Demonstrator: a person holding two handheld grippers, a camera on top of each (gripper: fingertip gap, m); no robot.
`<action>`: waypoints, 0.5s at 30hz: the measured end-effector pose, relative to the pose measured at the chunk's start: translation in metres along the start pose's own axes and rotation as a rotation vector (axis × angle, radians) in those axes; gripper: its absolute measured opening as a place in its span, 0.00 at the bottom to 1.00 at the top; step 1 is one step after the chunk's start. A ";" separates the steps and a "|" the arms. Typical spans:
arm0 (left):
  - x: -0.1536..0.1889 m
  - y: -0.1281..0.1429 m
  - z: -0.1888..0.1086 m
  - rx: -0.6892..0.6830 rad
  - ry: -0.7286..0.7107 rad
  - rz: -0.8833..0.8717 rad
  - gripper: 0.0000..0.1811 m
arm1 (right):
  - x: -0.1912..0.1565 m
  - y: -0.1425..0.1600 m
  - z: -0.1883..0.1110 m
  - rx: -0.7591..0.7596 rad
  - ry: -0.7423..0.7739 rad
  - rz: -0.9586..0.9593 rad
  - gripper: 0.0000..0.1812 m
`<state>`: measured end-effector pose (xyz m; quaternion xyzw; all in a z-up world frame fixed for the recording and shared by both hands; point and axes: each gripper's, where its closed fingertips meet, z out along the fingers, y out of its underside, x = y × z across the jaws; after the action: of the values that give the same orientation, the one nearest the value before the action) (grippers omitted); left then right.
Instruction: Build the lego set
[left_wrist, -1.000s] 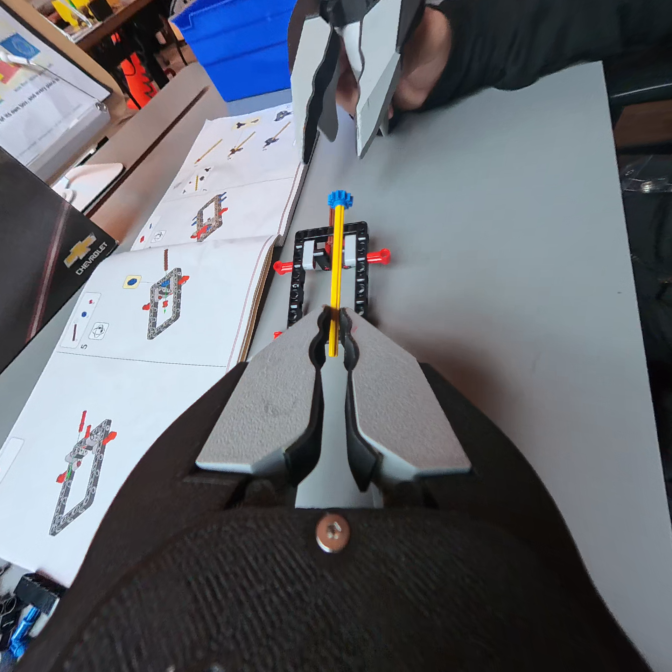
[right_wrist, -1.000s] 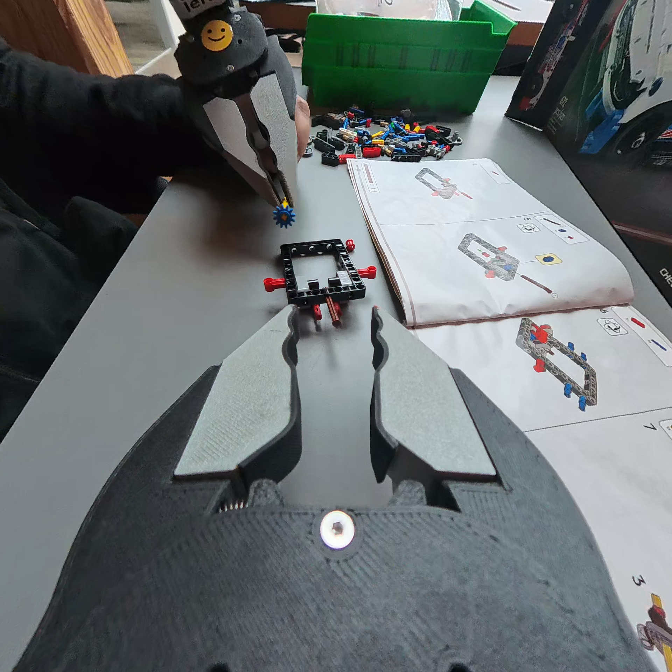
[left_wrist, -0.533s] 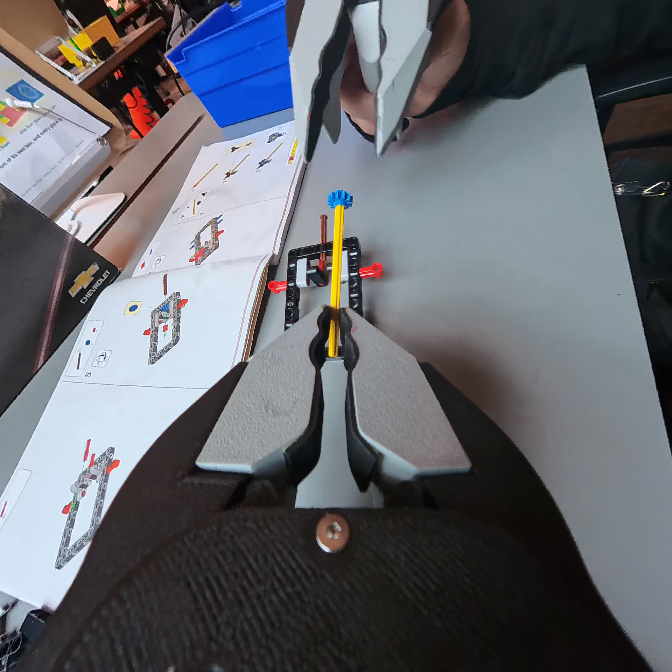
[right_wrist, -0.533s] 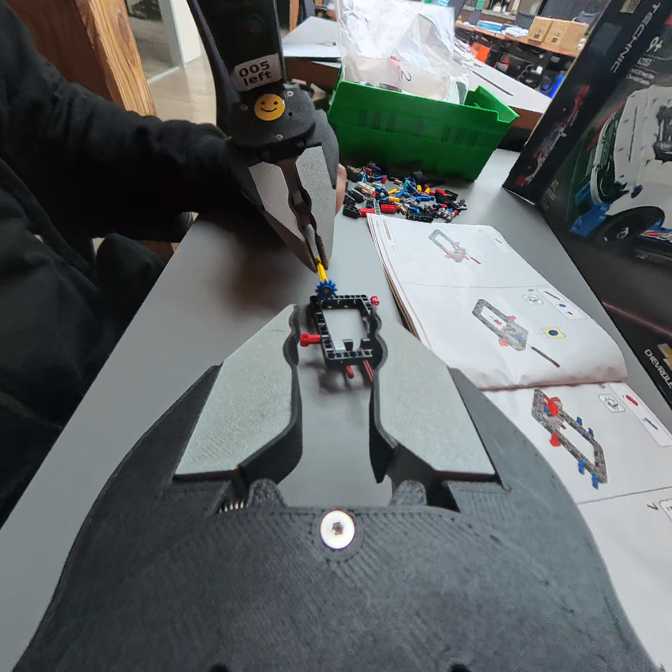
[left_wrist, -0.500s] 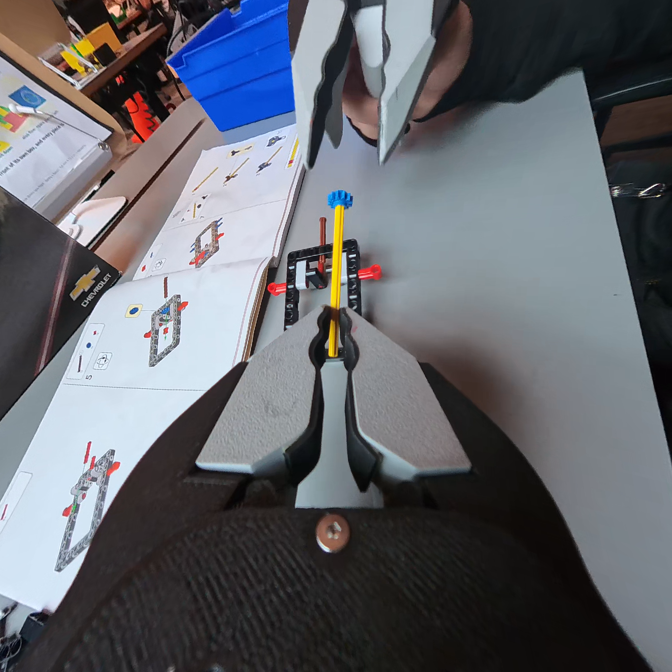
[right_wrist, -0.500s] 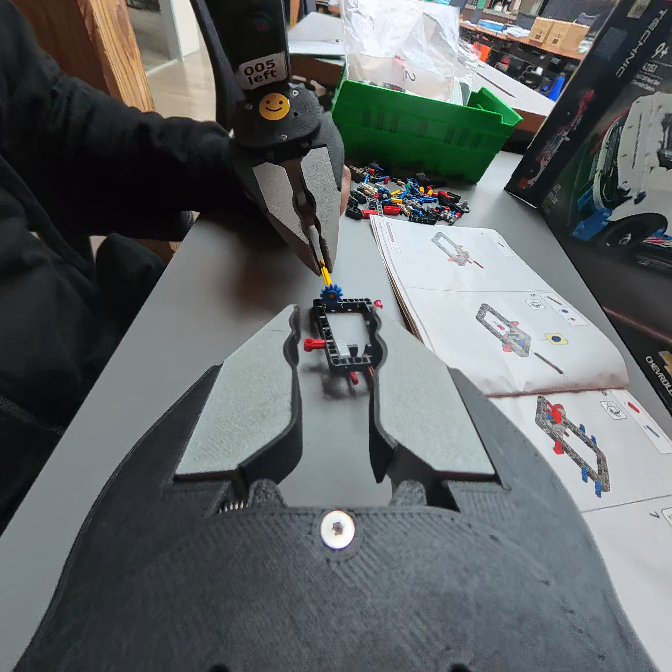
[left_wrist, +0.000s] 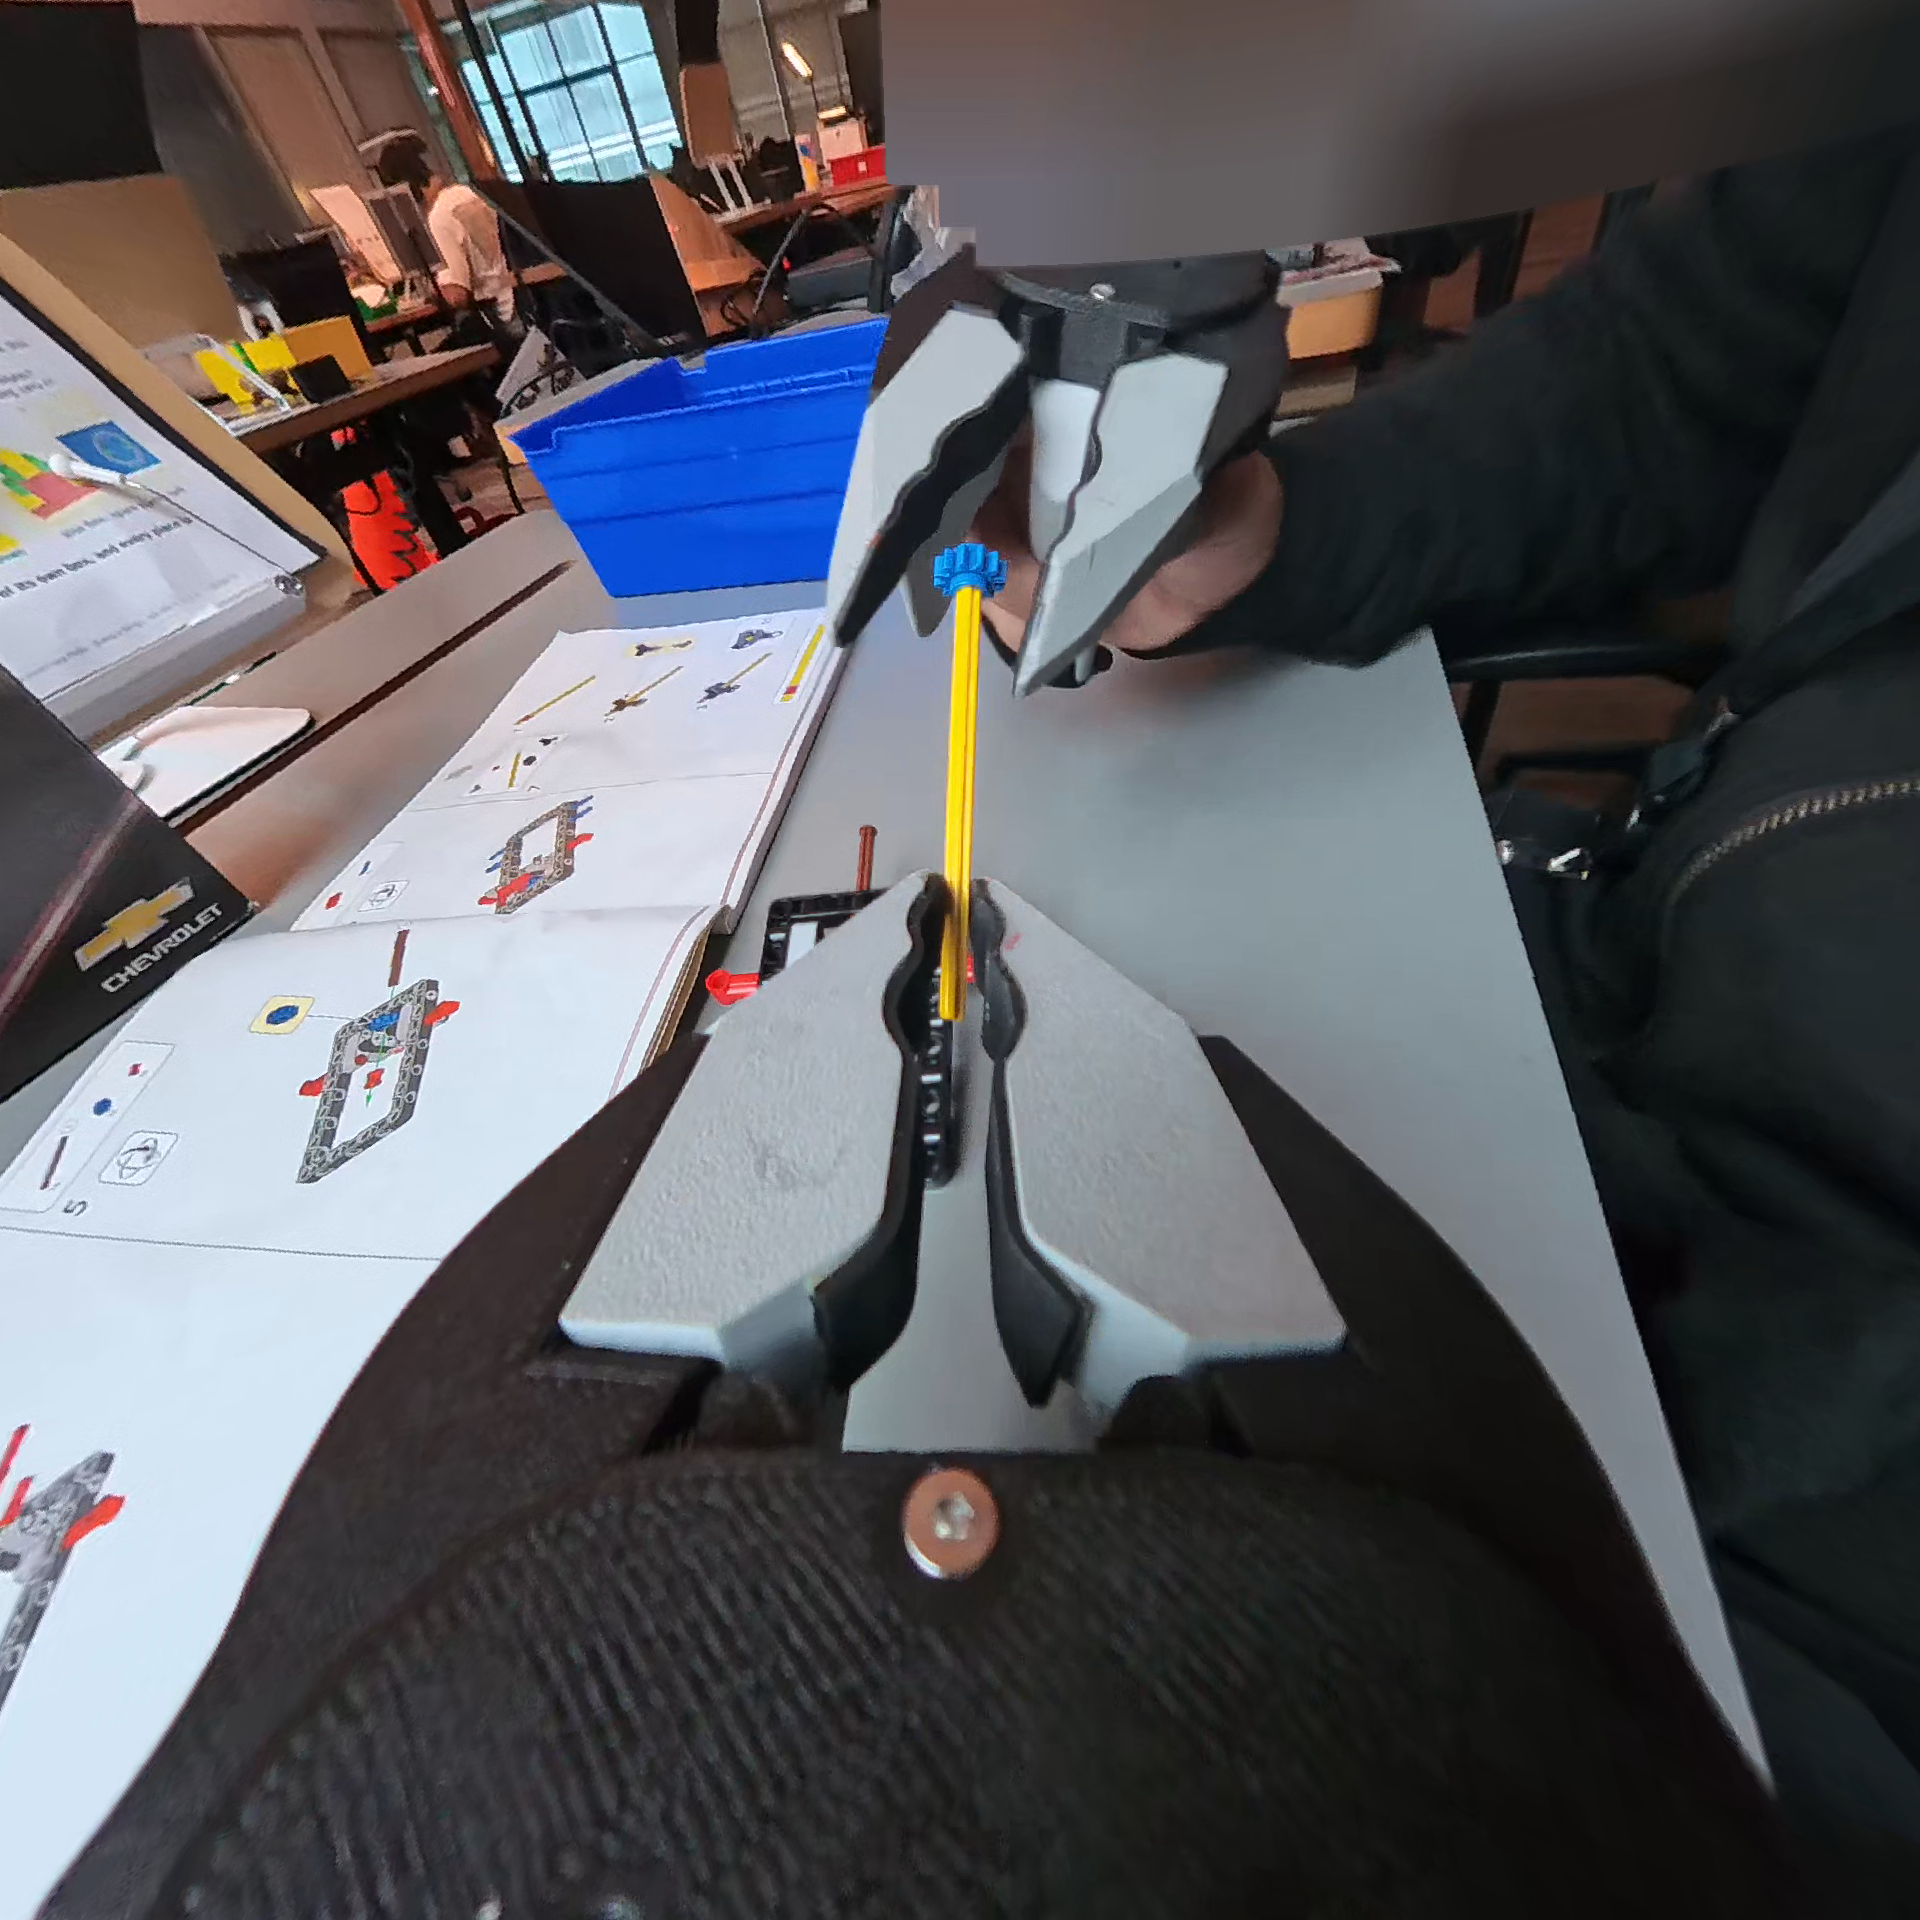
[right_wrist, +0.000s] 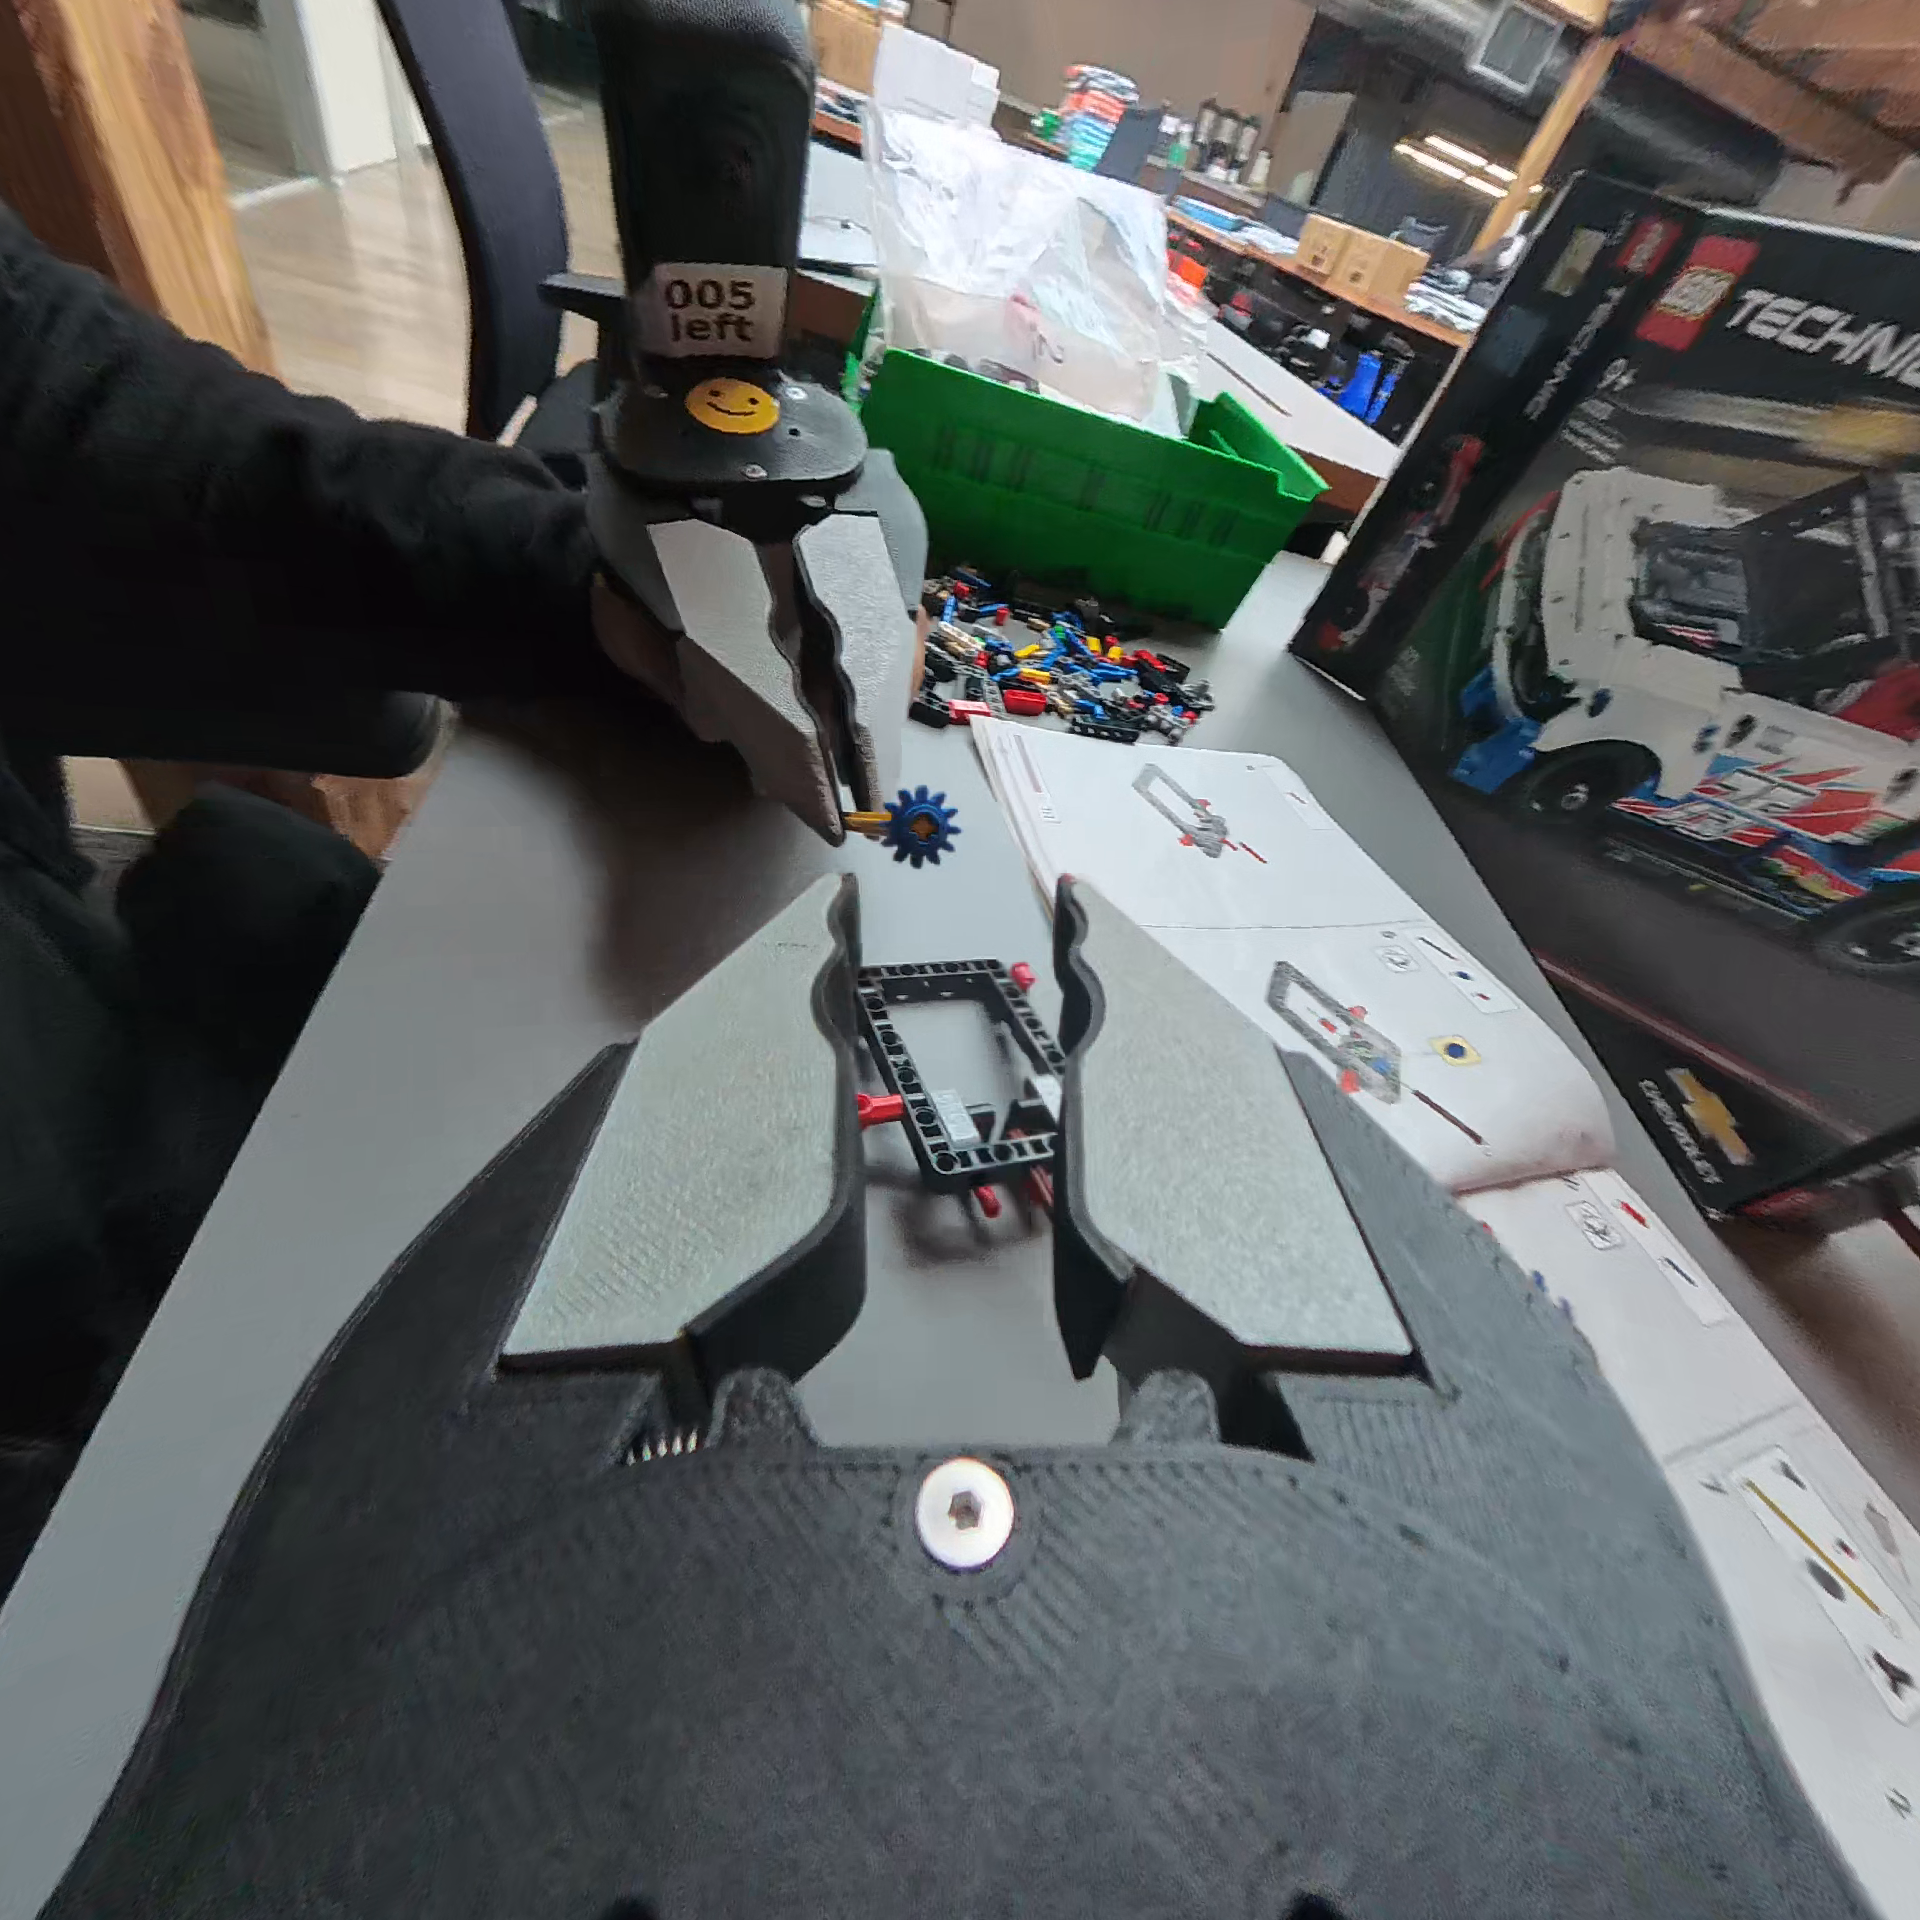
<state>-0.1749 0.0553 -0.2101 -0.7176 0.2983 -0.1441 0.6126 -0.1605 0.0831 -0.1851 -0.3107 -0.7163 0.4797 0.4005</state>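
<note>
While the left gripper (left_wrist: 954, 914) clamps the yellow axle (left_wrist: 960, 790) with its blue gear (left_wrist: 968, 569), the right gripper (right_wrist: 956, 894) hovers open above the frame (right_wrist: 956, 1081).

A blue bin (left_wrist: 717, 468) and a green bin (right_wrist: 1070, 499) sit behind.

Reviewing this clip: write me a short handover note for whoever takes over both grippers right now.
Left gripper: shut on the thin yellow axle, which carries a small blue gear at its far end, held in the air.
Right gripper: open, empty, raised above the black rectangular frame, with the gear roughly between its tips.
The frame lies flat on the grey table, red pins and a brown axle already fitted, beside the open instruction booklet. Loose parts lie before the green bin.
Done: gear on axle.
Left: fit the axle assembly into the frame, probably steadied by the right gripper; then later steps.
</note>
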 end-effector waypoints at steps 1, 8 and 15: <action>0.000 -0.003 0.000 0.019 0.000 -0.028 0.01 | 0.003 0.000 -0.001 -0.008 0.032 -0.020 0.19; 0.006 -0.019 0.008 0.110 0.044 -0.171 0.02 | 0.008 -0.003 -0.006 -0.011 0.113 -0.090 0.17; 0.001 -0.021 0.006 0.131 0.034 -0.197 0.01 | -0.005 -0.008 -0.004 0.042 0.019 -0.036 0.18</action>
<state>-0.1649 0.0609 -0.1918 -0.6995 0.2265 -0.2350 0.6357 -0.1549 0.0781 -0.1776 -0.2938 -0.7077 0.4842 0.4223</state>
